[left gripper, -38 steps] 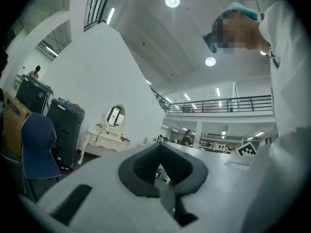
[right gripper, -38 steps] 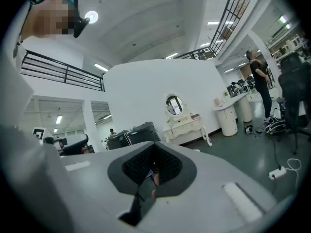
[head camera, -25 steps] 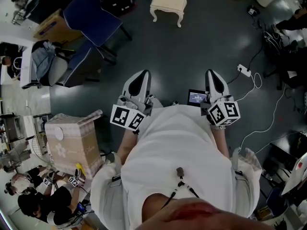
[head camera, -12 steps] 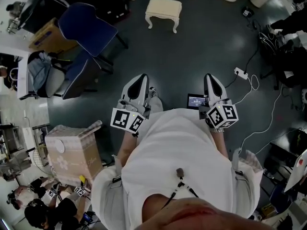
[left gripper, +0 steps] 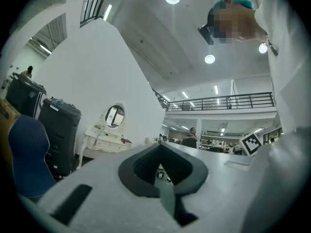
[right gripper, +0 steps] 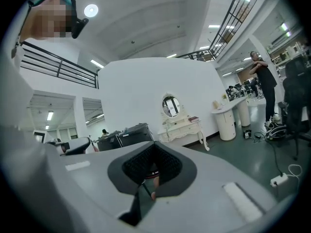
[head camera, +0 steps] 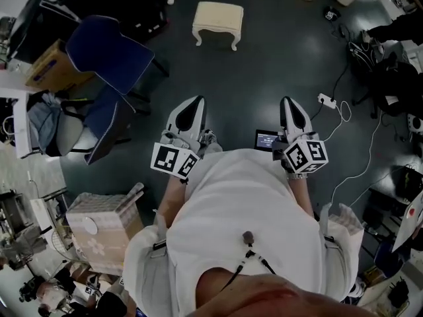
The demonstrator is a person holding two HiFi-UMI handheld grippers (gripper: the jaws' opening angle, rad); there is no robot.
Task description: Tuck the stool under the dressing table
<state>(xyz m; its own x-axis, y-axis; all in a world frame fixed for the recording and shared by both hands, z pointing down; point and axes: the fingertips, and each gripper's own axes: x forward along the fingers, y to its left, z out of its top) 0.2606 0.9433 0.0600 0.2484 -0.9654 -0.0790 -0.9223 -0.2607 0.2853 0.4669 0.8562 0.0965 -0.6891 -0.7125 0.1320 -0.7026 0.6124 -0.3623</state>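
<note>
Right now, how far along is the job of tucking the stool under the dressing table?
Done: nothing yet. The stool stands on open floor, not under the dressing table. In hand: nothing. The left tool and right tool are both shut and empty, held out in front of the person, well short of the stool. Left: reach the stool, take hold and slide it under the table.

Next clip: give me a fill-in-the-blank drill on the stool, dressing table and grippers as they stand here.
The jaws of the left gripper and right gripper are both ____.
The cream stool stands on the floor, touched by ____ gripper.
The white dressing table carries an ____ mirror.
Missing words: shut; neither; oval.
</note>
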